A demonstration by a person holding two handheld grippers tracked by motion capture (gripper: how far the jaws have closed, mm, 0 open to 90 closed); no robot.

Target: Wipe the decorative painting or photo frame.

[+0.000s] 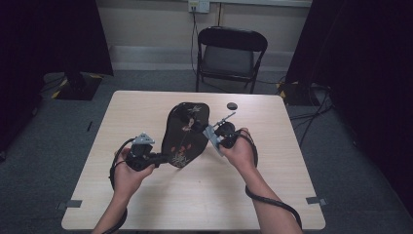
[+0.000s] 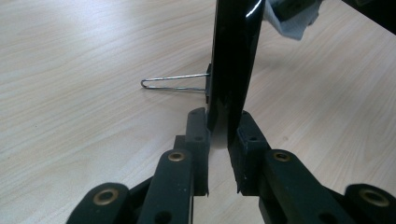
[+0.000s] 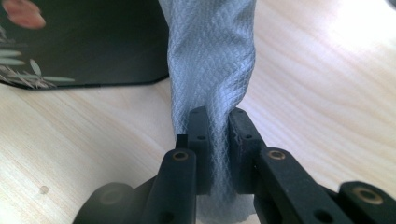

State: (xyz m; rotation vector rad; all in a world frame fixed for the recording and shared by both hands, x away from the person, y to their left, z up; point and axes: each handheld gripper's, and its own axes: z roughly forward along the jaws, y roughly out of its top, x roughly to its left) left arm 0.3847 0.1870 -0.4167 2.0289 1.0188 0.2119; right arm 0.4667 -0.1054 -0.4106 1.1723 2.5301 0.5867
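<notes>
A black lacquered board (image 1: pixel 185 129) painted with flowers stands tilted up on the wooden table (image 1: pixel 146 195). My left gripper (image 1: pixel 163 157) is shut on its lower edge. In the left gripper view the board's thin glossy edge (image 2: pixel 232 70) sits pinched between the jaws of my left gripper (image 2: pixel 219 126), and a wire loop (image 2: pixel 173 81) sticks out from its back. My right gripper (image 1: pixel 210 132) is shut on a grey cloth (image 1: pixel 214 139) beside the board's right edge. The right gripper view shows the woven cloth (image 3: pixel 210 60) bunched between the jaws of my right gripper (image 3: pixel 218 126), with the board (image 3: pixel 84 42) just to its left.
A small black round object (image 1: pixel 232 106) lies on the table behind the right hand. A black folding chair (image 1: pixel 229 53) stands beyond the far edge. Dark curtains hang on both sides, and cables run across the floor at the right.
</notes>
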